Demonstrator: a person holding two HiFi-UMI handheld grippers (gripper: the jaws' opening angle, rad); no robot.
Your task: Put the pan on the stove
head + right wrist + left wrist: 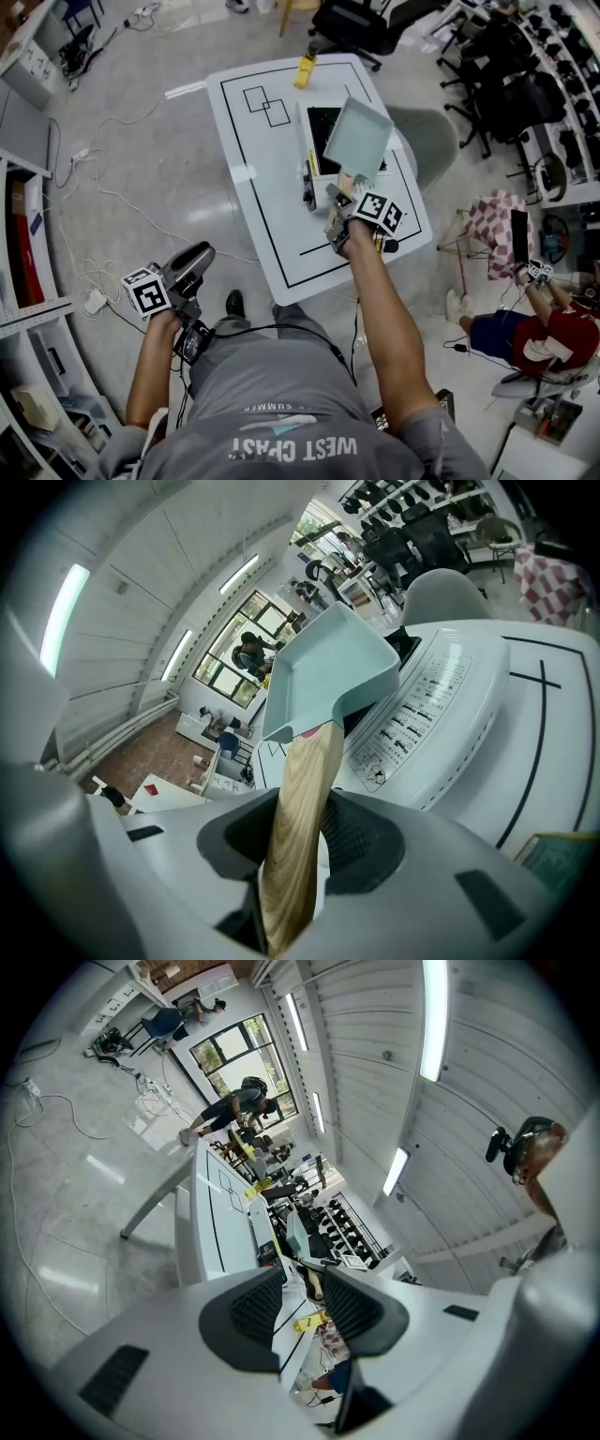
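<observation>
One right hand-held gripper [305,834] pinches the pan handle [302,780] over the stove [441,714] (left hand-held gripper [302,1309] spread).

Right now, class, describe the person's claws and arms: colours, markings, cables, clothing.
The left claw and right claw have pale grey shells and dark ribbed pads. Each carries a white cube with black square markers. A black cable leaves the left one. The T-shirt is grey.
</observation>
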